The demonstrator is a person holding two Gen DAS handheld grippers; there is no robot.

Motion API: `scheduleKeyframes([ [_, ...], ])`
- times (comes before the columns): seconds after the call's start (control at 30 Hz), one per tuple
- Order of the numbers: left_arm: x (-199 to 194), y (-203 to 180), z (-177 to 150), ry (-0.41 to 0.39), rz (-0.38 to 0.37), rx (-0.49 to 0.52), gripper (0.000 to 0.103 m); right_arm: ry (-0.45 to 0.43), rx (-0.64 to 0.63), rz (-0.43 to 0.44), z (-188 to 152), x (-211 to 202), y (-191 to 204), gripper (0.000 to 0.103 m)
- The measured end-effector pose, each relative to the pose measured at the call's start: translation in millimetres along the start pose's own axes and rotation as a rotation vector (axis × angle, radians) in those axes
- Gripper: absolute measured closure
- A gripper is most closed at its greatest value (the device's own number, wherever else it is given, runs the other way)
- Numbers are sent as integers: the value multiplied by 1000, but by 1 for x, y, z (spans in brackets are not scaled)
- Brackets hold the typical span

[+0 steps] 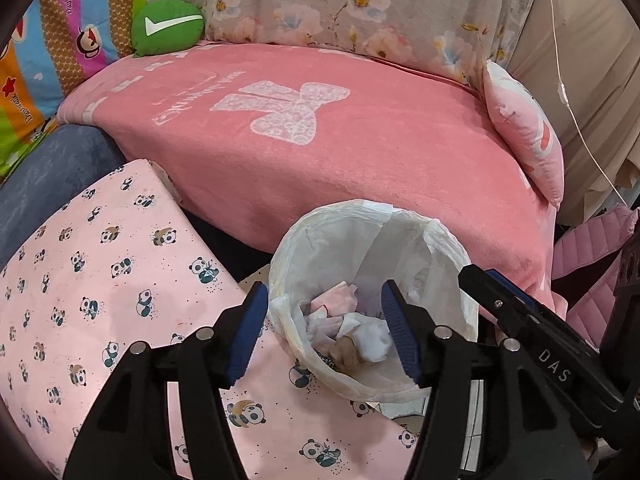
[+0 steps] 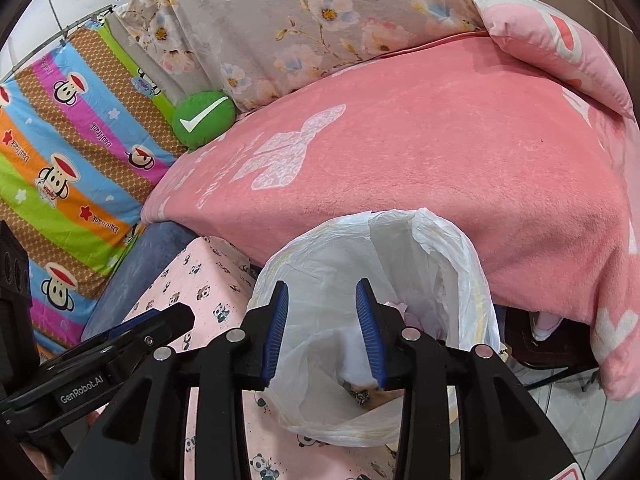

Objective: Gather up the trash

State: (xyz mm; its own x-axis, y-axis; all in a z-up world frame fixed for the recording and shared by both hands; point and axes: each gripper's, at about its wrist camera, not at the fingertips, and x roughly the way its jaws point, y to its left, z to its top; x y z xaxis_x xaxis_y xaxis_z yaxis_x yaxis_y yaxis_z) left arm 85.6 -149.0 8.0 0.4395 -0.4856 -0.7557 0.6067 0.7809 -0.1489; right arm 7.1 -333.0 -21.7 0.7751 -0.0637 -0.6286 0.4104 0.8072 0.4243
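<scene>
Pink bed (image 1: 360, 152); one lined bin (image 1: 304, 240); two cushions (image 1: 168, 28)

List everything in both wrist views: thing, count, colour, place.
bin bag: 1, white, lining an open bin in front of the sofa seat
trash: several crumpled scraps, white, pink and tan, at the bottom of the bin bag
blanket: 1, pink with white print, over the seat
panda cloth: 1, pale pink, left of the bin
round cushion: 1, green with white tick, back left of the seat
pillow: 1, pink and white, right end of the seat
floral cloth: 1, grey, along the back
striped monkey cloth: 1, multicolour, far left
left claw: black with blue pads, open above the bin
right claw: same, open above the bin
</scene>
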Motion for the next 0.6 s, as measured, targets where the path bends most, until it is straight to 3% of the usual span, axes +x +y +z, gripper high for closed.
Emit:
scheduleKeyframes([
  [0.23,-9,9,-5,-17,23,-17,46,8,-66,-19,-3,-7,12,59],
  [0.5,-24,21,-14,-51,87,-19,35,31,-139,-60,-9,-18,28,58],
  [0.6,-29,25,-19,-60,111,-21,33,27,-170,-71,-14,-23,35,50],
])
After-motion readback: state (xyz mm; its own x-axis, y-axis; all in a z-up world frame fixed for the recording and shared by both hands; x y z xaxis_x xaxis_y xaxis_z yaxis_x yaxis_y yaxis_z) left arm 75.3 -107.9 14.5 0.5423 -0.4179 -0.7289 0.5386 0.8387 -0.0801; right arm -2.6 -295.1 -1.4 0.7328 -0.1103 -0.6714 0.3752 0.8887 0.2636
